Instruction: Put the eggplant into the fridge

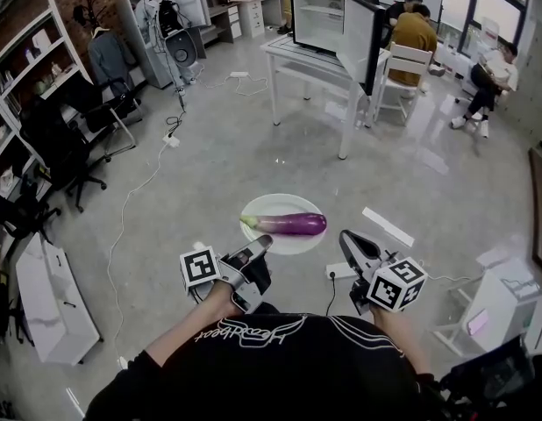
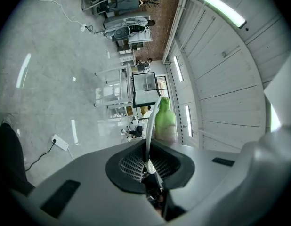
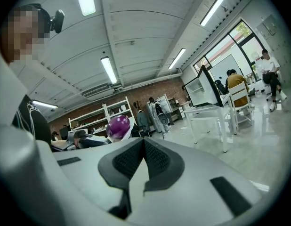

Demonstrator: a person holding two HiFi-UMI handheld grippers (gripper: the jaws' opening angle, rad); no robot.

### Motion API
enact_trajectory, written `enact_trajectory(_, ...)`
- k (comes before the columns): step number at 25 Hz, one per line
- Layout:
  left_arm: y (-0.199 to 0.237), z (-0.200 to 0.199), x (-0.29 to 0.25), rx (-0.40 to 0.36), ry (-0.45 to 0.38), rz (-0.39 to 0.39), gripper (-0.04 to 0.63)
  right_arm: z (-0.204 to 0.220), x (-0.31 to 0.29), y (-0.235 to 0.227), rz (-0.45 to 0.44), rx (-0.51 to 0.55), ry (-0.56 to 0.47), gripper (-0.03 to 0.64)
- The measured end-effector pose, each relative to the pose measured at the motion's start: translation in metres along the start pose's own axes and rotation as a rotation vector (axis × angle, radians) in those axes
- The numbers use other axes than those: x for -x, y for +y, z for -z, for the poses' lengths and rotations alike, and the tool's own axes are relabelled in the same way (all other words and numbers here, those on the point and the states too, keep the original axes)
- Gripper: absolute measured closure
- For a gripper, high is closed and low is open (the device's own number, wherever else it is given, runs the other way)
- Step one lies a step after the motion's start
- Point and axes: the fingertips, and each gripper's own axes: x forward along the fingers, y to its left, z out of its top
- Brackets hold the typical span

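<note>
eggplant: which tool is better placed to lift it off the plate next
Right, probably. The left tool is shut on the rim of the plate, so it is busy. The right tool is shut on nothing and sits just off the purple end of the eggplant.

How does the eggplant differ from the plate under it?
The eggplant is purple, glossy and long, the plate white, round and flat. The eggplant lies on top; the plate has its rim pinched by the left gripper. Both hang above the floor.
</note>
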Motion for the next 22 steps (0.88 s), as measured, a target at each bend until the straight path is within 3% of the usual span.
enact_trajectory(12, 0.0, -0.009, -0.011, -0.008, -0.004, -0.017, 0.571, 0.001, -0.013, -0.009, -0.02, 0.003, 0.022, 0.611)
enact_trajectory(22, 0.014, -0.022, -0.055, 0.009, 0.066, -0.034, 0.571, 0.004, -0.021, -0.045, 0.021, -0.039, 0.015, 0.611)
